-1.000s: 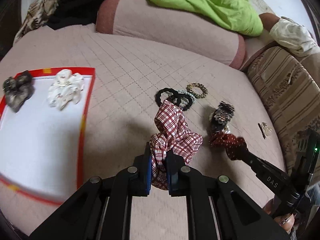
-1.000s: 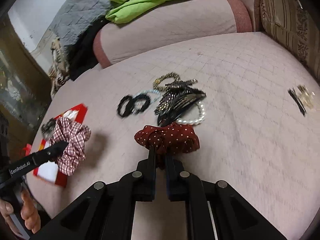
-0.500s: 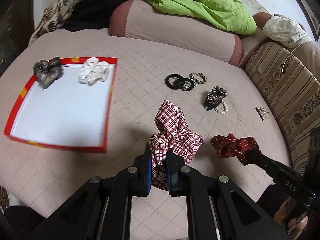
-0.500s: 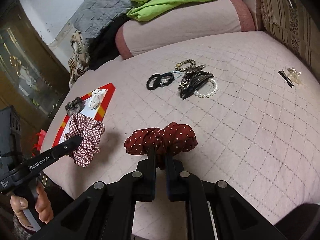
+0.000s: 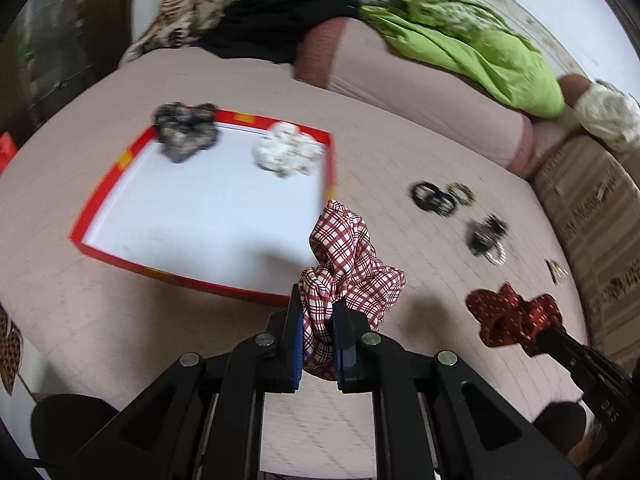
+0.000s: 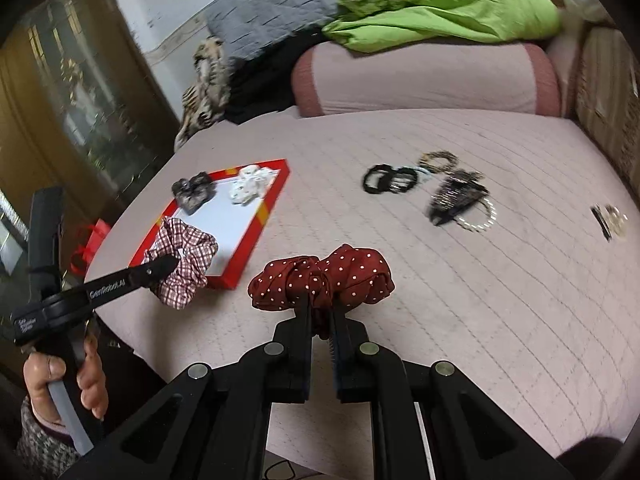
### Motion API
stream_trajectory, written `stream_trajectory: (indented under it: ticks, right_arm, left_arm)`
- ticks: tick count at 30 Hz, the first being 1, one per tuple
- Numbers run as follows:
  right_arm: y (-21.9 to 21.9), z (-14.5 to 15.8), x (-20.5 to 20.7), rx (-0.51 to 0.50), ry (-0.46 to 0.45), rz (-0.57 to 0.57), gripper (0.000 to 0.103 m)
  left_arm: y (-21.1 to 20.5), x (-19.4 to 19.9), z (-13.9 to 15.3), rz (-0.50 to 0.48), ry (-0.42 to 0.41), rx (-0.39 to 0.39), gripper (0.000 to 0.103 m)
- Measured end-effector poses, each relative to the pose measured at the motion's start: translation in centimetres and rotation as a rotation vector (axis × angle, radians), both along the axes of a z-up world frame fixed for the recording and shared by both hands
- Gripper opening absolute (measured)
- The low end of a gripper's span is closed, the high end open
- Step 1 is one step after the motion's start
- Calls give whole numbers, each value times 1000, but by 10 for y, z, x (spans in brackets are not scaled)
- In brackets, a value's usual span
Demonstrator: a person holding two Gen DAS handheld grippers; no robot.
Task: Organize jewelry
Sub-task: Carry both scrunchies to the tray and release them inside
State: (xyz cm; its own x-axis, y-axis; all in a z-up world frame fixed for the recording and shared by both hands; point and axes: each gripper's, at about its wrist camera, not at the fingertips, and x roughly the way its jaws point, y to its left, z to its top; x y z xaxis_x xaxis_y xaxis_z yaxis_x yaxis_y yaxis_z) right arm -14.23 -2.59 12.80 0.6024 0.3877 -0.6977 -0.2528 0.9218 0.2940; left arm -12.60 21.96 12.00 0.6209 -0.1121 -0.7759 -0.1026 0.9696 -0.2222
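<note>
My left gripper (image 5: 317,320) is shut on a red-and-white checked scrunchie (image 5: 348,264) and holds it in the air by the near right corner of the red-rimmed white tray (image 5: 200,216). In the right wrist view the same checked scrunchie (image 6: 184,256) hangs over the tray's (image 6: 256,220) near end. My right gripper (image 6: 321,312) is shut on a dark red dotted scrunchie (image 6: 320,276), lifted above the bed; the dotted scrunchie (image 5: 512,316) also shows at lower right in the left wrist view. A dark scrunchie (image 5: 186,132) and a white one (image 5: 288,154) lie in the tray.
Black hair ties (image 6: 390,178), a beaded ring (image 6: 438,160), a dark claw clip on a pearl bracelet (image 6: 456,198) and a small clip (image 6: 610,218) lie on the pink quilted bed. A bolster (image 6: 424,80) and green cloth (image 6: 440,4) lie behind. A hand (image 6: 64,380) grips the left tool.
Both grippers have pulled back from the loose pieces and swung left, each carrying its scrunchie. The tray has come toward the middle of the left wrist view, and the checked scrunchie now hangs at its corner.
</note>
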Motion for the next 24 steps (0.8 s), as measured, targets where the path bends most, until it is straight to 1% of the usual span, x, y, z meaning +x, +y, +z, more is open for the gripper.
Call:
stream_trajectory:
  ticks: [6,11,16,24]
  right_arm:
    - [39,5,18,-1,4,89,8]
    - [81,8,31,-19,-2,175,8]
    - [126,4,47,-57,-7,241,8]
    - [176,-14,76,-91,13,272,9]
  left_arm:
    - [54,0,1,142,-7,22,11]
    - [94,5,-7,238,9,28,11]
    - [117,21,-17,273,24,31,11]
    - [138,42,-37,274,37,22,11]
